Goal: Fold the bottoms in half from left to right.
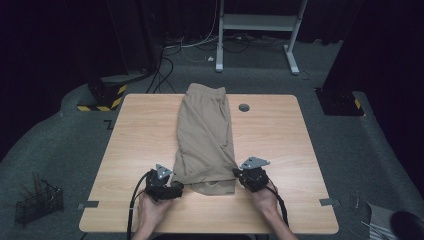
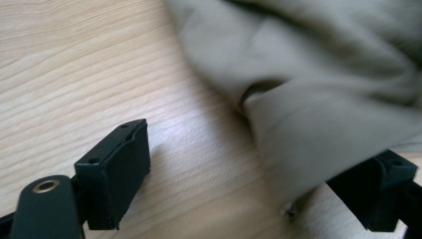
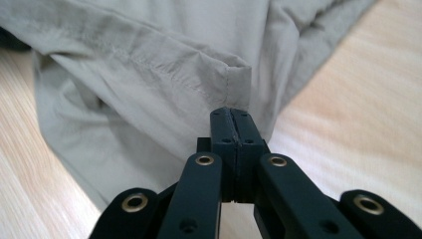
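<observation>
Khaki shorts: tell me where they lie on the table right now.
In the high view the khaki shorts lie lengthwise down the middle of the wooden table, waistband at the far edge, leg hems at the near end between the left gripper and the right gripper.

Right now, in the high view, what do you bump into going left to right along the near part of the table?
Left gripper → shorts → right gripper, jaws shut on the hem.

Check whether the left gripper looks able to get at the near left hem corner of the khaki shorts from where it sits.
Probably yes. The left gripper is open, the hem of the shorts already lies between its jaws, and nothing on the table blocks it.
</observation>
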The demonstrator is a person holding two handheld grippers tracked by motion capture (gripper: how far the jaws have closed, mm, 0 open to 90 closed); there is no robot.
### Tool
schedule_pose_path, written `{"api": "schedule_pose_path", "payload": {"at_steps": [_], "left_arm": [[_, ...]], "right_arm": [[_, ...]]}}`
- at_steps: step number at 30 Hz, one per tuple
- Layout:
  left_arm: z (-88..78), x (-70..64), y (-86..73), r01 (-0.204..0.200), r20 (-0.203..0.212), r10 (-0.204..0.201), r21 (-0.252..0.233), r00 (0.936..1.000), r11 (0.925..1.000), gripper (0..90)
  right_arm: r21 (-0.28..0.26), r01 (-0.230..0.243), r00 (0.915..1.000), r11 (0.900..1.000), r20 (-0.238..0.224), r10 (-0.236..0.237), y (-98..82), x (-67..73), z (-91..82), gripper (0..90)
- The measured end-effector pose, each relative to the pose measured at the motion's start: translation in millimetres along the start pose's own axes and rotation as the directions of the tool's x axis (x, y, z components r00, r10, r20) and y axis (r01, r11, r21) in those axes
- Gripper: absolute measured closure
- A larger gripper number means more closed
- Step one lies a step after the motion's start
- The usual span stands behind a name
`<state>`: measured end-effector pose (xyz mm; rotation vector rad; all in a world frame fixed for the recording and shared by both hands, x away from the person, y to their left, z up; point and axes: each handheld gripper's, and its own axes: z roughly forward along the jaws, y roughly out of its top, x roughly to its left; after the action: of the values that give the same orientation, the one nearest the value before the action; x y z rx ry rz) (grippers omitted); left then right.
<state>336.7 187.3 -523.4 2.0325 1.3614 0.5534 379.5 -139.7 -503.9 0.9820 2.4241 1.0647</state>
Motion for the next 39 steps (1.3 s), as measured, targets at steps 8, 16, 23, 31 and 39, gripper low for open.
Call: {"api": "schedule_pose_path", "payload": {"at_steps": [8,16,23,31,39], "left_arm": [[-10.8,6.1,-8.5,0.003,0.002,-0.003,0.013,1.0,0.9999,17.6],[-34.2,20.6,-17.3,0.047,0.031,-0.046,-0.02,0.9984,0.9987,17.5],[-48.9,39.6,-13.8,0.095,0.047,-0.092,-0.064,0.9947,0.9934,17.3],[-44.5,54.1,19.1,0.149,0.132,-0.132,-0.124,0.9824,0.9811,18.0],[9.0,41.1,50.3,0.032,0.1,-0.023,-0.085,0.9947,0.9958,35.0]], "right_arm": [[0.013,-0.032,0.9994,0.999,-0.011,0.032,-10.7,-0.3,0.4,80.5],[-0.024,-0.033,0.9993,0.999,-0.019,0.033,9.3,4.7,5.2,63.8],[-0.002,-0.068,0.9973,0.998,-0.029,0.068,20.8,3.4,28.5,64.3],[0.015,-0.105,0.9943,0.994,-0.02,0.105,21.7,-4.1,31.0,63.7],[0.03,-0.088,0.9949,0.996,-0.046,0.089,17.9,-2.7,35.9,77.5]]}}
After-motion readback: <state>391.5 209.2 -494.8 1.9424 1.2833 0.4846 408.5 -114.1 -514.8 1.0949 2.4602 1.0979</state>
